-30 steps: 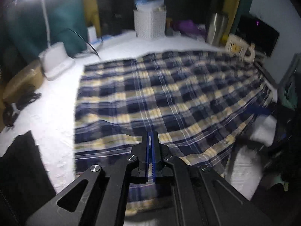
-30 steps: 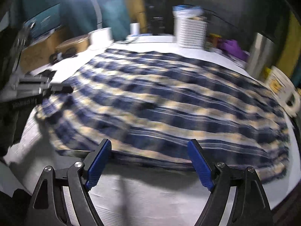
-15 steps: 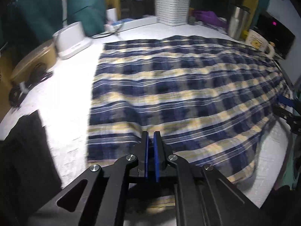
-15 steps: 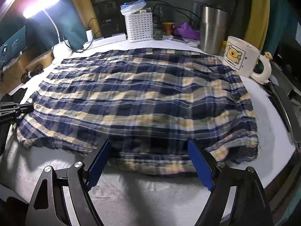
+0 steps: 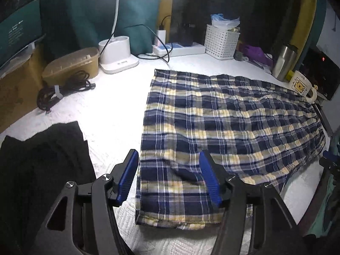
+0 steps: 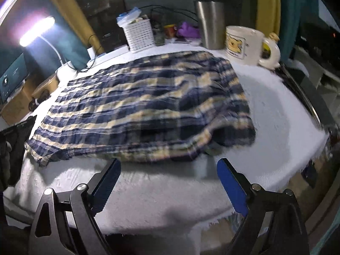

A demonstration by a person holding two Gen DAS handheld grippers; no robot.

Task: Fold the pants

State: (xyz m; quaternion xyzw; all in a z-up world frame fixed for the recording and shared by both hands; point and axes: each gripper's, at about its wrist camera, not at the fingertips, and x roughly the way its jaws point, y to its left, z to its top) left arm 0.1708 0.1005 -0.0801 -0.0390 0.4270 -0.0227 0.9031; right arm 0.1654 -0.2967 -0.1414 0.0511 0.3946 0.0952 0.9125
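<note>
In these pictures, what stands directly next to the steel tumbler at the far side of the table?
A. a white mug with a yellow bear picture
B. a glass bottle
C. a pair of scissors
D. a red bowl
A: in the right wrist view the white mug with the bear picture stands just beside the steel tumbler.

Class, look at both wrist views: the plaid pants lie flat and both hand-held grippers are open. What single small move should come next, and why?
Probably lower the left hand-held gripper and close it on the near hem of the plaid pants. Its jaws stand open over that edge with nothing gripped, and the right hand-held gripper hangs open short of the cloth, above the white towel, so no fold can start until an edge is held.
</note>
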